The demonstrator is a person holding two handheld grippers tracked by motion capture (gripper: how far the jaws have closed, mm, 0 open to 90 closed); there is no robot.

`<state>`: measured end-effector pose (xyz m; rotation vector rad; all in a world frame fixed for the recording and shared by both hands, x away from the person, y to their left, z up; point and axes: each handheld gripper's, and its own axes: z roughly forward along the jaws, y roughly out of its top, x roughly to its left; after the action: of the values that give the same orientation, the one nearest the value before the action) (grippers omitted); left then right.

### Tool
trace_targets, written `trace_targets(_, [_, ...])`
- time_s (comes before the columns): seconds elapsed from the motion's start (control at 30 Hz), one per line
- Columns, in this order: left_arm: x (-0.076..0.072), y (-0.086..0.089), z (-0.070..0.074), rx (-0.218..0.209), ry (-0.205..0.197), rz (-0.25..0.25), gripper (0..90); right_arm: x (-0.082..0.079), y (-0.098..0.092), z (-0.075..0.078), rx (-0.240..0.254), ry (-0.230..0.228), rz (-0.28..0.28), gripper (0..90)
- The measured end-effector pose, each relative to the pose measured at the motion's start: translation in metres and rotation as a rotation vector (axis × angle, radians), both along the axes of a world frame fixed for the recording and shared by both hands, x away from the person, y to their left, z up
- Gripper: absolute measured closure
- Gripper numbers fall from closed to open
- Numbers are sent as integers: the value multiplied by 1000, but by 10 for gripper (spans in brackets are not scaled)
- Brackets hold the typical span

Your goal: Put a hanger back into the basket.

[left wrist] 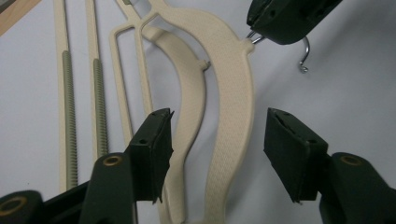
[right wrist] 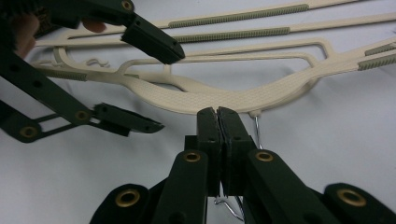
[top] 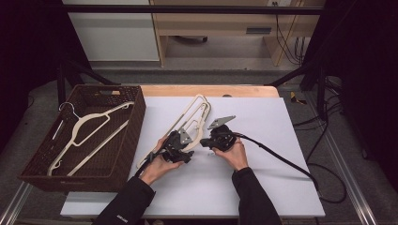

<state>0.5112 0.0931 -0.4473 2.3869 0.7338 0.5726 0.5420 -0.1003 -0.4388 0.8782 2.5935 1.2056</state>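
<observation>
Two tongs at work: both hover over a small stack of cream hangers on the white counter (top: 263,187).
Basket (top: 136,126): at the far left, brown wicker, with one hanger (top: 89,133) already lying inside; probably where the stack is headed.
Stack (top: 190,119): lies slantwise just right of the basket, the arms overlapping, the wire hooks near the hands.
Left tongs (left wrist: 217,154): released, jaws apart and straddling the curved shoulder of the top hanger (left wrist: 231,116); no pad presses on it yet.
Right tongs (right wrist: 218,123): clenched tight just in front of the neck, a wire hook (right wrist: 258,130) running down beside and under them; whether the hook is truly pinched I cannot tell.
Step in hand: likely peeling the top hanger off the one beneath.
Do it well: lower the left jaws until only the upper shoulder sits between the pads, then close squarely across the flat.
Steadying: keep the right tongs still at the hook so the stack does not slide.
Risk: catching both shoulders at once, or snagging one hook in the other on the lift.
</observation>
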Motion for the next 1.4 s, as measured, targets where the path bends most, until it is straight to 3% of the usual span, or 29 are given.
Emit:
trace_targets(0.17, [3, -2, -4, 5, 8, 8, 537, -3, 0, 2, 13, 5, 3, 885])
trace_targets(0.23, [2, -3, -4, -18, 22, -3, 614, -4, 0, 3, 19, -2, -3, 883])
trace_targets(0.33, [-1, -6, -4, -3, 14, -24, 723, -5, 0, 4, 20, -7, -8, 881])
trace_targets(0.5, [-6, -6, 0, 7, 3, -35, 747, -7, -3, 9, 36, -15, 10, 868])
trace_targets(0.6, [-7, -4, 2, 6, -3, -34, 753, -13, -9, 21, 94, -34, 1, 812])
trace_targets(0.73, [-9, 2, 10, -13, -14, -29, 765, -21, -22, 41, 132, -106, -23, 712])
trace_targets(0.93, [-10, 15, 20, -46, -32, -6, 781, -37, -50, 64, 218, -201, -79, 492])
trace_targets(0.97, [-10, 16, 21, -67, -41, 5, 783, -40, -56, 66, 229, -214, -92, 457])
trace_targets(1.13, [-9, 27, 29, -84, -47, 29, 796, -55, -78, 61, 241, -238, -143, 328])
trace_targets(1.4, [-6, 40, 40, -74, -83, 80, 820, -73, -102, 41, 216, -202, -195, 208])
